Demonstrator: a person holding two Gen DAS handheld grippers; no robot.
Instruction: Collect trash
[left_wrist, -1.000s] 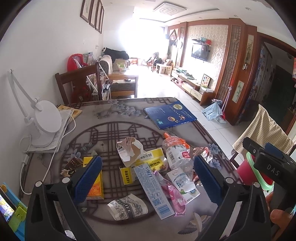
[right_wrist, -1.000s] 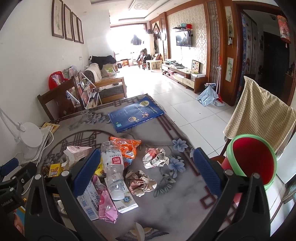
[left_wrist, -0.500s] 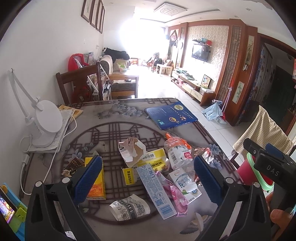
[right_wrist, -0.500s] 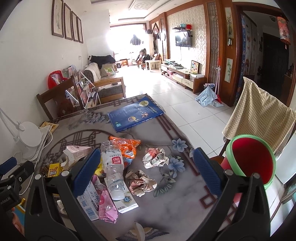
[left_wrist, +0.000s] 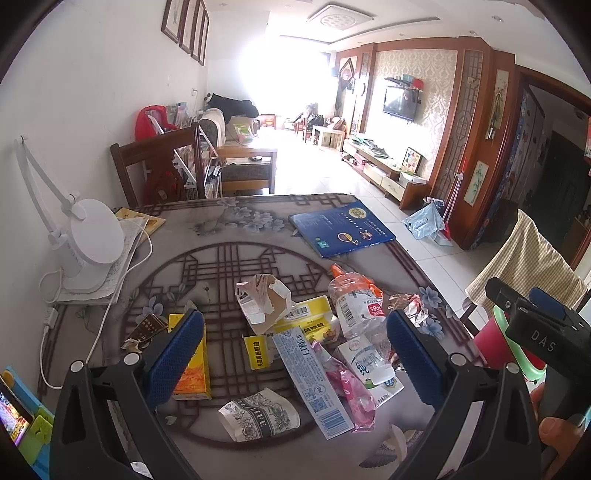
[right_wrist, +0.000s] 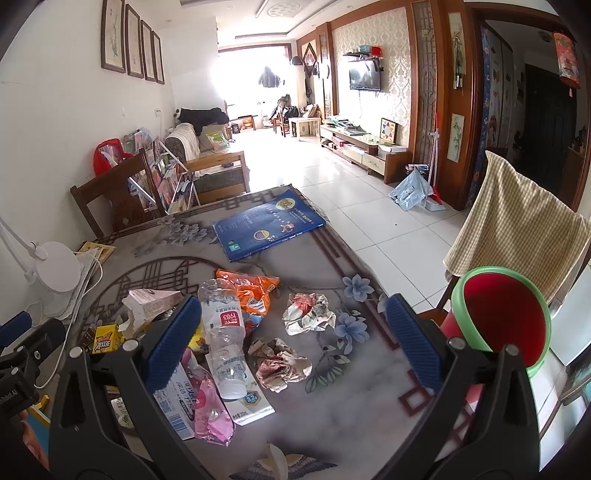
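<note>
Trash litters a patterned table (left_wrist: 229, 229): a clear plastic bottle (left_wrist: 356, 306) (right_wrist: 223, 332), a long blue-white carton (left_wrist: 312, 380), a torn cardboard carton (left_wrist: 264, 301), a yellow box (left_wrist: 194, 369), a pink wrapper (left_wrist: 349, 387), an orange wrapper (right_wrist: 251, 290) and two crumpled paper wads (right_wrist: 308, 314) (right_wrist: 282, 363). My left gripper (left_wrist: 293, 354) hovers open above the carton pile, holding nothing. My right gripper (right_wrist: 293, 339) is open over the wads and the bottle. A red bin with a green rim (right_wrist: 504, 317) stands off the table's right edge.
A white desk lamp (left_wrist: 90, 247) with its cord sits at the table's left on papers. A blue book (left_wrist: 341, 227) lies at the far side. A wooden chair (left_wrist: 162, 173) stands behind the table, and a chair draped in checked cloth (right_wrist: 513, 218) is by the bin.
Both grippers have drifted slightly, the views shifting a little over the trash. Their jaws stay open and nothing was taken hold of.
</note>
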